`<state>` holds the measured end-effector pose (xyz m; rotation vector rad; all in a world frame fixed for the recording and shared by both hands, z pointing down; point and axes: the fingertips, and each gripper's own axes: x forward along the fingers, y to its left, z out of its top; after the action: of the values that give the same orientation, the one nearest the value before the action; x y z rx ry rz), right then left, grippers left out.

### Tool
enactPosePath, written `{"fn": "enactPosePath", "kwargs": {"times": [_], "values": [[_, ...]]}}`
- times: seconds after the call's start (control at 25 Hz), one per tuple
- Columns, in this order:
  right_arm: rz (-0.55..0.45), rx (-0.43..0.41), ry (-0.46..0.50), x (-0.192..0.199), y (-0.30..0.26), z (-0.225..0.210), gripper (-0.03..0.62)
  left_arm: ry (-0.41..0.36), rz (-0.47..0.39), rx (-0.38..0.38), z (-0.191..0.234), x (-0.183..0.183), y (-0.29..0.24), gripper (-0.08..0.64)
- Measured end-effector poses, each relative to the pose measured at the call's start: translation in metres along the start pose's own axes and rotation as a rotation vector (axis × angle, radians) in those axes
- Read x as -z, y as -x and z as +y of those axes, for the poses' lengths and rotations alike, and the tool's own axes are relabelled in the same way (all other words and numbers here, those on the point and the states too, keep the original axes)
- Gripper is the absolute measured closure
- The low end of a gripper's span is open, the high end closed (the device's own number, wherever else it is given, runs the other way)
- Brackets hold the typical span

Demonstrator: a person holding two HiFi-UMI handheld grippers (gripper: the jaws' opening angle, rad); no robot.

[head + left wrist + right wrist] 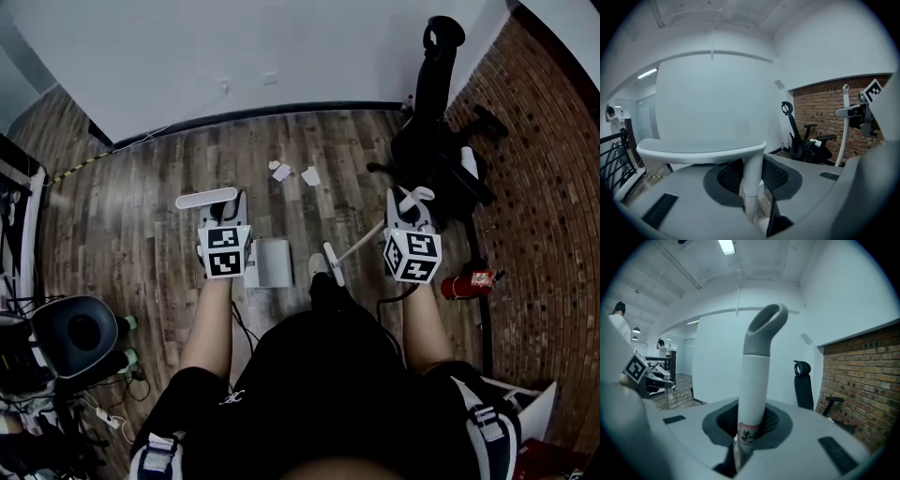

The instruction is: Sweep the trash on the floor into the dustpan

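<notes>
Three white paper scraps [294, 172] lie on the wood floor ahead of me. My left gripper [228, 214] [751, 190] is shut on the dustpan's upright white handle [752, 176], below its wide T-shaped top [206, 198] [701, 151]. The pale dustpan [271, 262] sits on the floor just right of that gripper, short of the scraps. My right gripper [406, 212] [749, 427] is shut on the broom handle [755, 380], white with a grey looped end [765, 324]. The broom stick [359, 243] slants down left to its head [332, 266] near my feet.
A black office chair [433, 122] and a brick wall [534, 169] stand close on the right. A red can [469, 282] lies by the chair base. A white wall with dark skirting [281, 112] runs behind the scraps. Cables and a black stool [80, 333] crowd the left.
</notes>
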<state>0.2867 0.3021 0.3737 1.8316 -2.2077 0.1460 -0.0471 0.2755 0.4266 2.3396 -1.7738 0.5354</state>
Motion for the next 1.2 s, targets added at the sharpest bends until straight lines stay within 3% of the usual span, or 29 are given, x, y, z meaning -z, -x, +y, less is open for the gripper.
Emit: {"fn": "enactPosePath", "kwargs": {"times": [0.44,0.8,1.2], "values": [[0.076,-0.102,-0.051,0.014,-0.122,-0.042,0.549,-0.017,0.041,-0.051,0.013,-0.046,-0.113,0.462],[0.069,-0.163,-0.118,-0.006,-0.222,-0.101,0.548,0.045,0.016,-0.11,0.042,-0.099,-0.207,0.462],[0.097,-0.149,-0.085,-0.019,-0.312,-0.105,0.548,0.03,-0.003,-0.069,0.068,-0.13,-0.305,0.462]]}}
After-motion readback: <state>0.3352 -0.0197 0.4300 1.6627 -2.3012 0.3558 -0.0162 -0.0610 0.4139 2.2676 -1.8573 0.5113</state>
